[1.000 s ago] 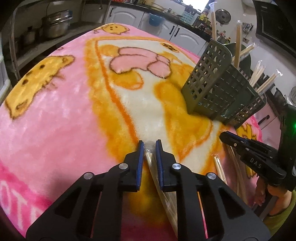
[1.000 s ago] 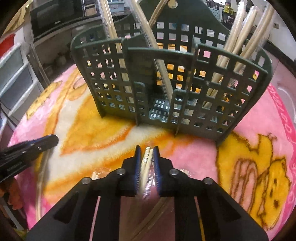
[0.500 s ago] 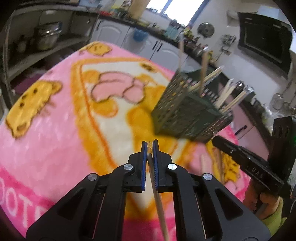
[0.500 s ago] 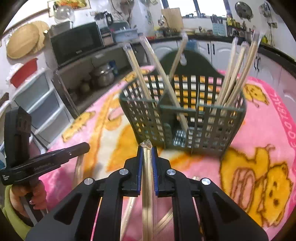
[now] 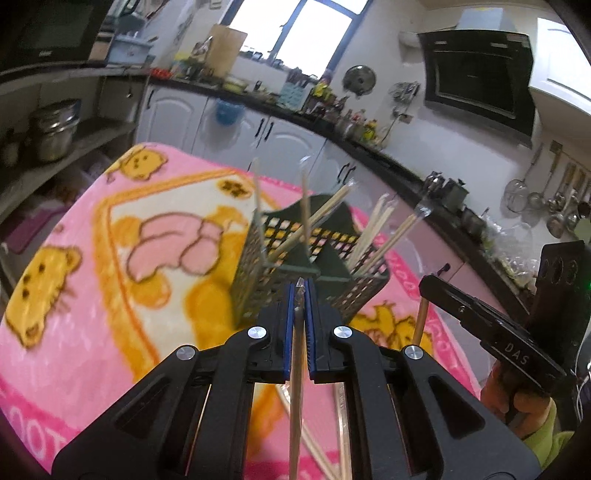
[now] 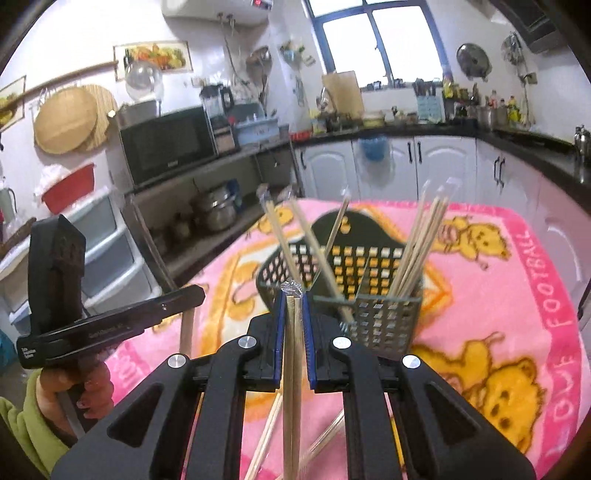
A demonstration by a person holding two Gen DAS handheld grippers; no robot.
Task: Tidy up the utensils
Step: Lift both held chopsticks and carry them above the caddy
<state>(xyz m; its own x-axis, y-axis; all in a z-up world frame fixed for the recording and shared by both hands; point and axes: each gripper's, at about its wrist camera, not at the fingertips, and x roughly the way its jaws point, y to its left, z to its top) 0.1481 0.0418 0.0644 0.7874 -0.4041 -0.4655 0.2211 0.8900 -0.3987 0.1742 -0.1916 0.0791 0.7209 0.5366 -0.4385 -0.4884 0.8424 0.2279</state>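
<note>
Above blanket [image 5: 92, 295] | both hand-held grippers clamp chopsticks (wrapped) | caddy [image 6: 380, 314] ahead

White letters reading "DAS" stand on the side of the right gripper [image 5: 424, 286], seen from the left wrist view. The pink blanket [image 6: 517, 295] carries white capitals along its border: "FOOTBALL" reads clearly on the far right edge in the right wrist view, with a further word below it that looks like "OVE". Small pale print runs along the side of the left gripper [image 6: 201, 293], too blurred to read. A red display on the white water heater [image 6: 221, 7] is illegible.
</note>
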